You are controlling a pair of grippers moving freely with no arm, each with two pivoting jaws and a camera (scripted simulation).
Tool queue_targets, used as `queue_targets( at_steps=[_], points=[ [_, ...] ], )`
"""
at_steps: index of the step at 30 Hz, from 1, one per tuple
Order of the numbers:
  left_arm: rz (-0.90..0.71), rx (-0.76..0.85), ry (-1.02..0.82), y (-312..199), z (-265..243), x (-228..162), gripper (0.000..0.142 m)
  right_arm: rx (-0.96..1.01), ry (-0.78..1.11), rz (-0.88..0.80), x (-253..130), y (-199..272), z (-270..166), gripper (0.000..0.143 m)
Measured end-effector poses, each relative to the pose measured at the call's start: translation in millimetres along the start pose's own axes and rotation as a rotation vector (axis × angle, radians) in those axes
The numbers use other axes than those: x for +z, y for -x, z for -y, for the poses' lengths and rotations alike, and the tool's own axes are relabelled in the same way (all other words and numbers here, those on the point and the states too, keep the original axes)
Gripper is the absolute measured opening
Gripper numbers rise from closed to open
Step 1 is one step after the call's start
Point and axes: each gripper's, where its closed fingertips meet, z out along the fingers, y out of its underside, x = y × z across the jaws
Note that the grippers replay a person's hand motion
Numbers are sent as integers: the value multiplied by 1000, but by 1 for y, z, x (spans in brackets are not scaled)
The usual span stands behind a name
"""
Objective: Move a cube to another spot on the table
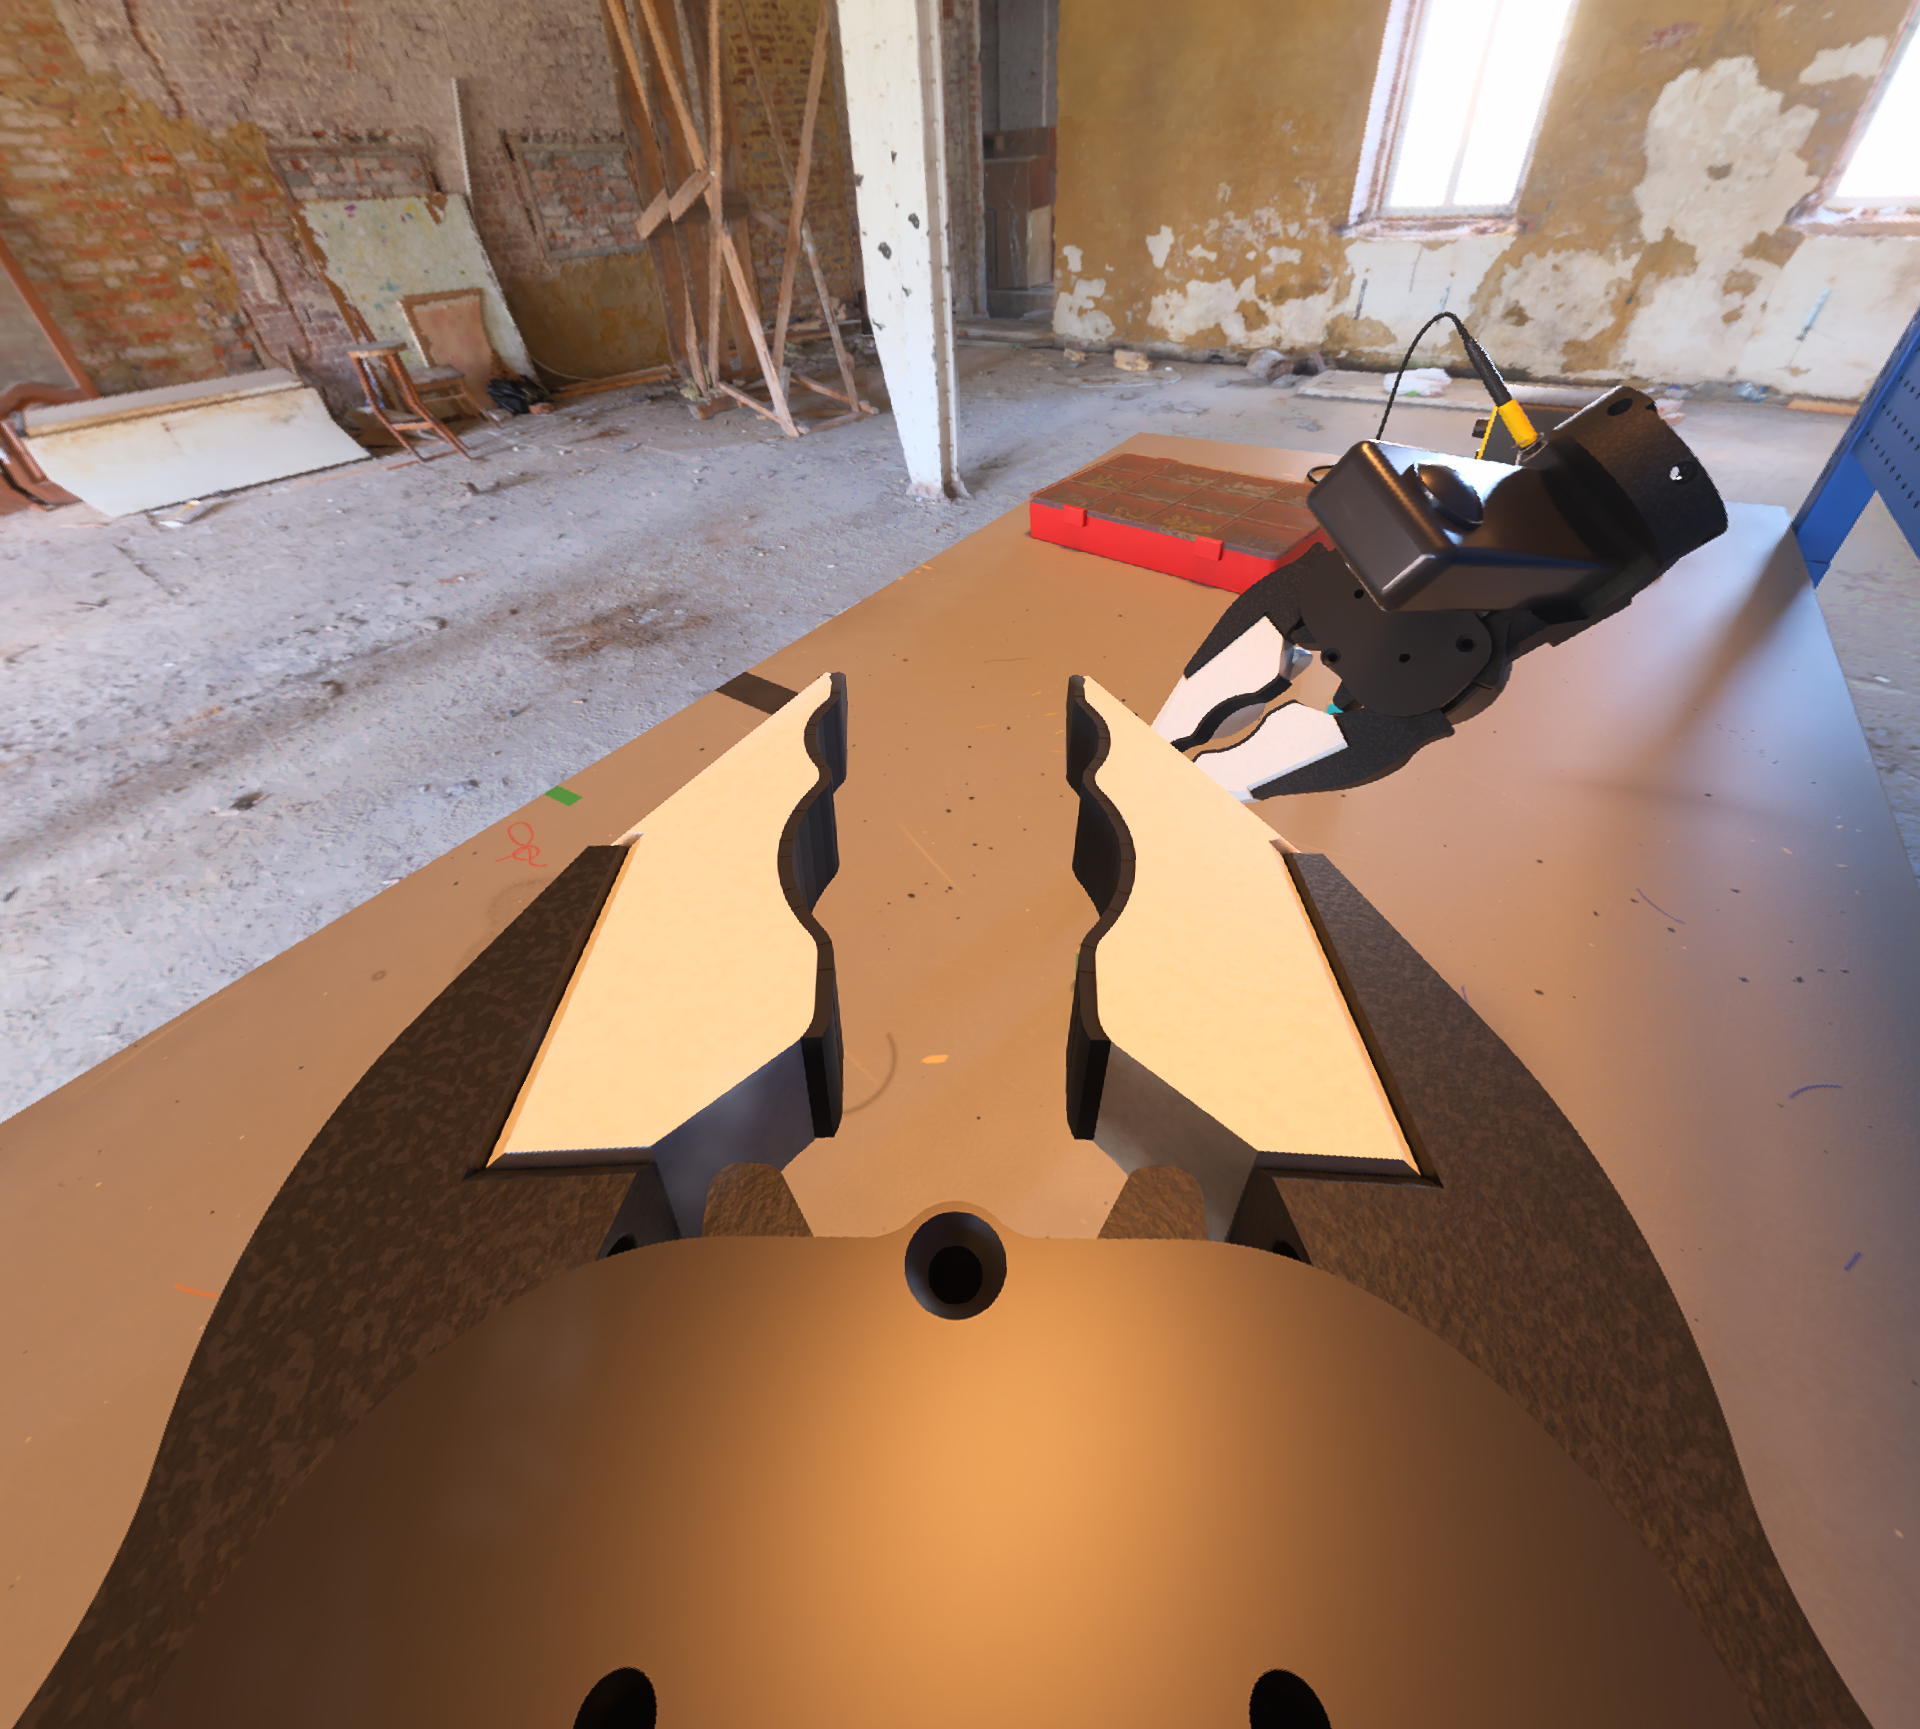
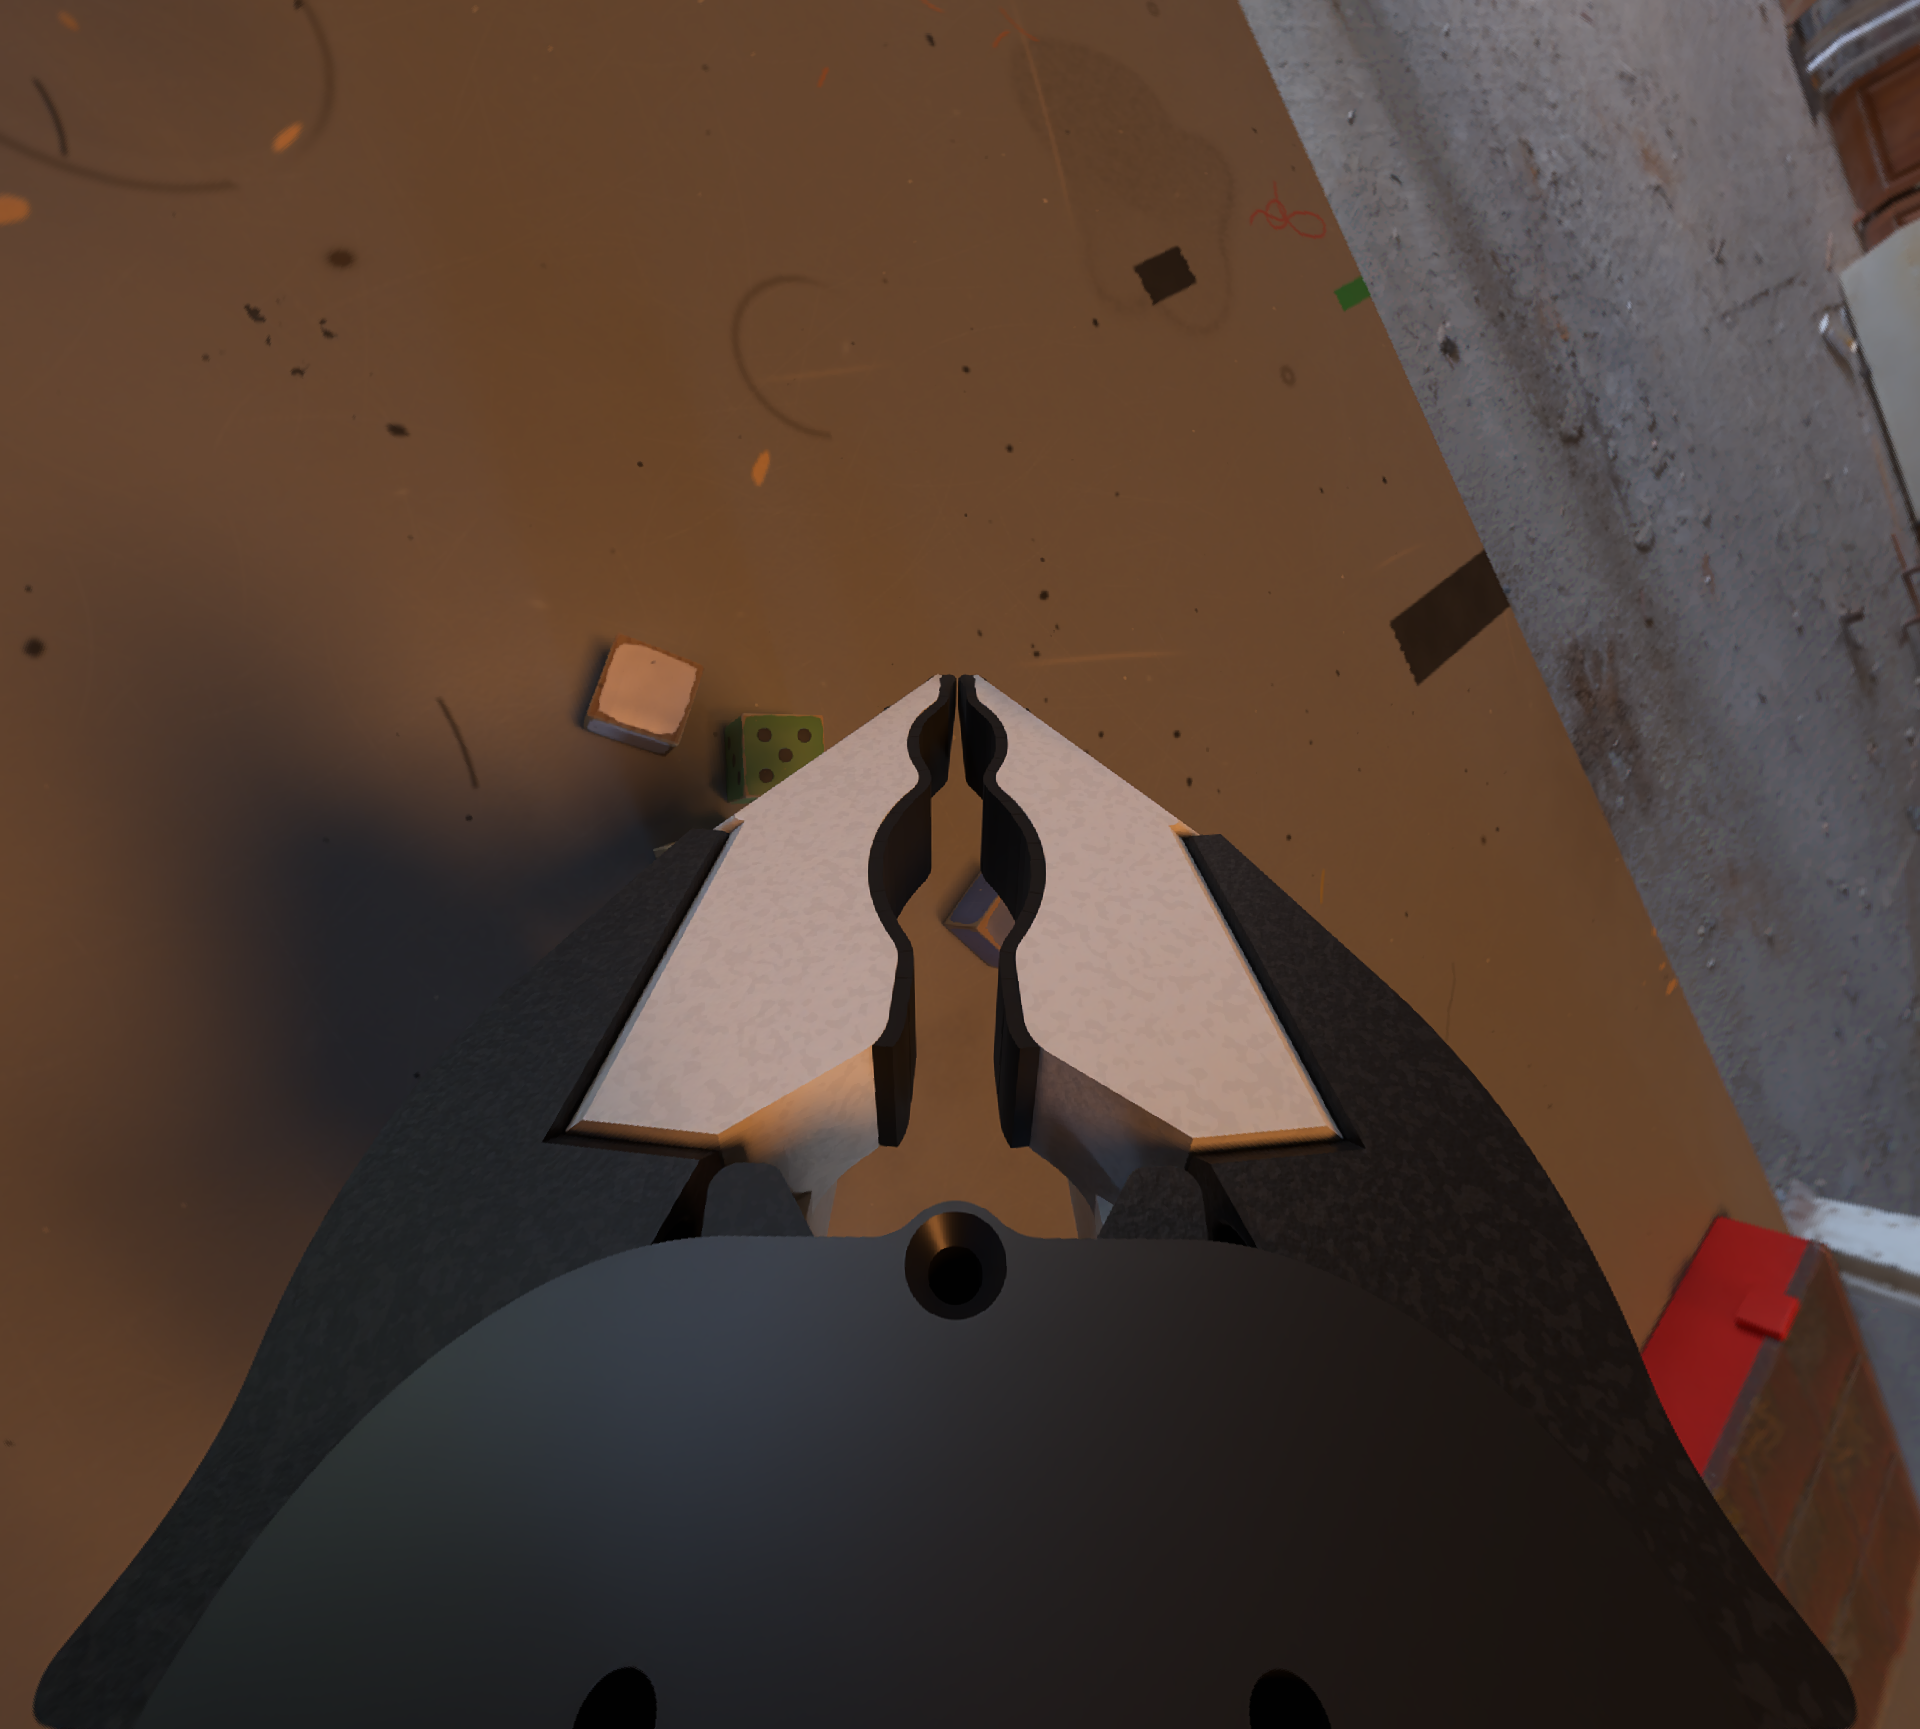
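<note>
My right gripper (image 2: 954, 682) is shut, fingertips touching with nothing between them, and hovers over the brown table (image 2: 520, 432). A white cube with worn edges (image 2: 639, 692) and a green die-like cube (image 2: 774, 749) lie just left of its fingers. A small grey cube (image 2: 977, 926) shows on the table through the gap behind the tips, partly hidden by the right finger. My left gripper (image 1: 956, 692) is open and empty above the table (image 1: 1558, 952). The right gripper (image 1: 1221, 760) shows ahead of it to the right, tilted down. No cube shows in the left wrist view.
A red box with a compartmented lid (image 1: 1164, 521) sits at the table's far end; it also shows in the right wrist view (image 2: 1756, 1347). A blue cabinet (image 1: 1860, 474) stands at the right. The table's edge (image 2: 1455, 484) runs along the right, floor beyond.
</note>
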Motion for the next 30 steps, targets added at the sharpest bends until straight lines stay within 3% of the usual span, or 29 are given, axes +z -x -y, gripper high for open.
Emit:
queue_targets(
  at_steps=[7,12,17,23,30],
  points=[
    [35,14,7,4,1,-4,42,302,18,-15,-1,-17,-26,4],
    [209,37,105,27,-9,-10,42,520,158,-28,5,-27,-61,32],
    [283,42,135,37,-12,-14,43,660,333,-29,36,-30,-100,46],
    [242,33,126,31,-9,-16,43,767,508,1,61,-24,-130,49],
    [223,29,117,28,-7,-16,44,802,575,56,70,-13,-139,47]
  ],
)
